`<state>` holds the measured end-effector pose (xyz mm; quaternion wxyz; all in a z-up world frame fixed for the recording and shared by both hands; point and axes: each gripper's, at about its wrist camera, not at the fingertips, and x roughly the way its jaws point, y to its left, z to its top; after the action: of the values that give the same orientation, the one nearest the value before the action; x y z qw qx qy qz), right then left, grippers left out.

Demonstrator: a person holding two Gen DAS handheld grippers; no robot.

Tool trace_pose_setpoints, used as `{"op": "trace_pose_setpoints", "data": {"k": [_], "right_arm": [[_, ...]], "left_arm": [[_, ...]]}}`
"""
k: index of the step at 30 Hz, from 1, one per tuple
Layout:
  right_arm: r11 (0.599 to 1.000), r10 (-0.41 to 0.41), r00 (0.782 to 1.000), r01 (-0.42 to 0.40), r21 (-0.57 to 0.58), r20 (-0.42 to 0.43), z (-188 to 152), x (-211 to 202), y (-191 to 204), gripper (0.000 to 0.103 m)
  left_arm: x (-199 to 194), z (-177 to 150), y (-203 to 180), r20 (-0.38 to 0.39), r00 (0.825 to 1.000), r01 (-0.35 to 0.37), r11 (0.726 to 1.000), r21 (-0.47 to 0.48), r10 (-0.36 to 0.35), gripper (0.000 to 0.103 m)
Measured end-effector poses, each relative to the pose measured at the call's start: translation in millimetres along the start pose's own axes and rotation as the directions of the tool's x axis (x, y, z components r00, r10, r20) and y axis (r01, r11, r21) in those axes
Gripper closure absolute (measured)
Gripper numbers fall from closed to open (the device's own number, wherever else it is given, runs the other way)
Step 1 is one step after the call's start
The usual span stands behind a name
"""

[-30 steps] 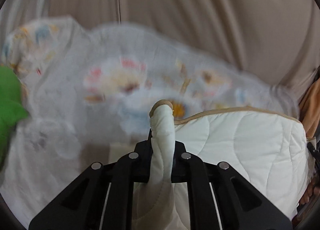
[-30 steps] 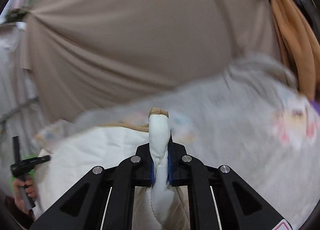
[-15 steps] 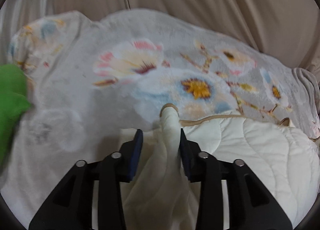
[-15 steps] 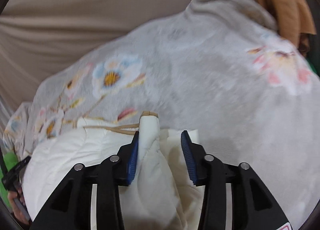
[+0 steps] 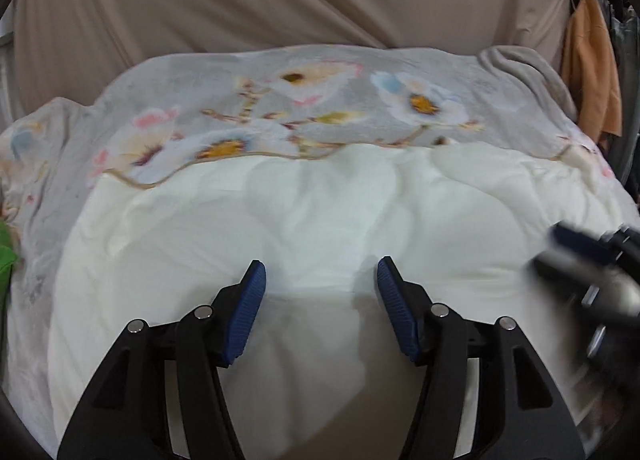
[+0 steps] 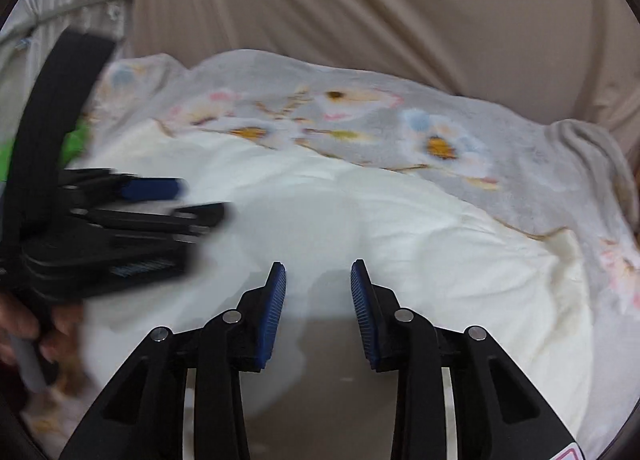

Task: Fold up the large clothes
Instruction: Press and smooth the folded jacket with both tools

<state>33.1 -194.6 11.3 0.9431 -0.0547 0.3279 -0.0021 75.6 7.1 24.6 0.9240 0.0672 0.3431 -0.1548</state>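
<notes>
Both wrist cameras look forward and down, close over the cream quilted padded garment [image 5: 320, 219] [image 6: 360, 227]; each view catches the other gripper at its edge.

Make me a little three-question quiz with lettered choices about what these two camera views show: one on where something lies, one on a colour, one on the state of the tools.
1. Where does the white quilt lie?
A. on the floral blanket
B. hanging from a rail
C. rolled up beside the blanket

2. What colour are the pads on the tools' fingers?
A. red
B. blue
C. yellow

3. What are the two tools doing with the quilt?
A. both clamp it
B. only the left clamps it
C. both are open, holding nothing

Answers:
1. A, the floral blanket shows beyond the quilt's tan-trimmed edge and past both its ends.
2. B, the ribbed pads are blue in both views.
3. C, the left tool and right tool each show a wide gap with bare quilt behind.
</notes>
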Motion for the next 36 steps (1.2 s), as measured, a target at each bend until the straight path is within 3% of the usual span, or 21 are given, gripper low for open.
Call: {"op": "trace_pose_setpoints", "data": {"k": [3, 5, 7, 8, 9, 11, 13, 15, 17, 19, 20, 23, 27, 30, 31, 34, 36], "right_arm": [[0.979, -0.095, 0.994, 0.102, 0.179, -0.045, -17.9, 4.1, -78.8, 0.073], [0.951, -0.099, 0.992, 0.117, 0.285, -0.076, -38.5, 5.1, -127.7, 0.079], [0.927, -0.062, 0.993, 0.096, 0.362, -0.103, -49.8, 6.8, -151.2, 0.093], [0.921, -0.055, 0.992, 0.094, 0.378, -0.113, -50.4, 7.1, -154.0, 0.094], [0.919, -0.066, 0.99, 0.108, 0.379, -0.122, -47.1, 5.1, -152.0, 0.094], [0.922, -0.075, 0.992, 0.107, 0.372, -0.1, -29.0, -4.5, -141.2, 0.085], [0.931, -0.037, 0.998, 0.049, 0.362, -0.041, -6.8, -13.8, -127.6, 0.084], [0.943, -0.07, 0.997, 0.078, 0.323, -0.036, 14.6, -4.4, -117.3, 0.084], [0.942, -0.117, 0.987, 0.144, 0.302, -0.107, 24.5, 27.0, -118.3, 0.084], [0.932, -0.101, 0.976, 0.16, 0.326, -0.19, 16.1, 59.2, -132.5, 0.091], [0.927, -0.072, 0.977, 0.14, 0.349, -0.202, 10.1, 68.2, -138.8, 0.097], [0.911, -0.028, 0.981, 0.103, 0.398, -0.19, 1.9, 73.9, -146.2, 0.097], [0.919, -0.053, 0.979, 0.126, 0.373, -0.199, 3.5, 75.7, -139.4, 0.097], [0.907, -0.086, 0.979, 0.154, 0.391, -0.186, 9.0, 57.5, -136.1, 0.094], [0.908, -0.067, 0.987, 0.121, 0.402, -0.144, 14.0, 40.2, -130.0, 0.083], [0.945, 0.016, 0.999, 0.002, 0.327, -0.05, 32.9, -3.6, -87.5, 0.083], [0.967, 0.074, 0.997, -0.062, 0.248, -0.038, 43.5, -17.7, -51.4, 0.083]], "left_arm": [[-3.5, -6.0, 44.1, 0.007, 0.996, -0.092, 0.993, -0.068, 0.092, 0.046], [-1.2, -10.9, 78.7, -0.002, 0.989, -0.145, 0.983, -0.113, 0.146, 0.046], [1.7, -15.5, 107.3, -0.027, 0.991, -0.134, 0.975, -0.175, 0.132, 0.047], [3.0, -15.1, 116.8, -0.039, 0.995, -0.1, 0.972, -0.213, 0.094, 0.047], [3.4, -12.9, 118.0, -0.044, 0.995, -0.095, 0.971, -0.221, 0.088, 0.047], [3.1, -5.1, 108.1, -0.037, 0.988, -0.154, 0.971, -0.18, 0.15, 0.047], [6.8, 2.6, 101.6, -0.035, 0.981, -0.193, 0.967, -0.164, 0.19, 0.046], [18.9, 11.0, 104.0, -0.064, 0.979, -0.202, 0.963, -0.177, 0.193, 0.044], [30.2, 15.4, 108.7, -0.087, 0.974, -0.224, 0.958, -0.182, 0.211, 0.038], [39.0, 15.6, 114.1, -0.111, 0.968, -0.241, 0.952, -0.188, 0.224, 0.031], [44.3, 13.6, 119.4, -0.13, 0.97, -0.229, 0.95, -0.212, 0.205, 0.026], [55.5, 7.1, 129.6, -0.155, 0.974, -0.203, 0.939, -0.276, 0.165, 0.018], [57.4, 5.6, 127.3, -0.156, 0.97, -0.221, 0.935, -0.276, 0.184, 0.016], [46.8, 5.8, 136.0, -0.153, 0.977, -0.189, 0.93, -0.316, 0.147, 0.016], [35.7, 3.9, 140.5, -0.14, 0.983, -0.164, 0.925, -0.342, 0.123, 0.018], [-8.9, -6.6, 153.4, -0.08, 0.996, -0.072, 0.911, -0.406, 0.043, 0.014], [-33.1, -17.1, 159.1, -0.063, 0.998, -0.039, 0.9, -0.434, 0.013, 0.01]]}}
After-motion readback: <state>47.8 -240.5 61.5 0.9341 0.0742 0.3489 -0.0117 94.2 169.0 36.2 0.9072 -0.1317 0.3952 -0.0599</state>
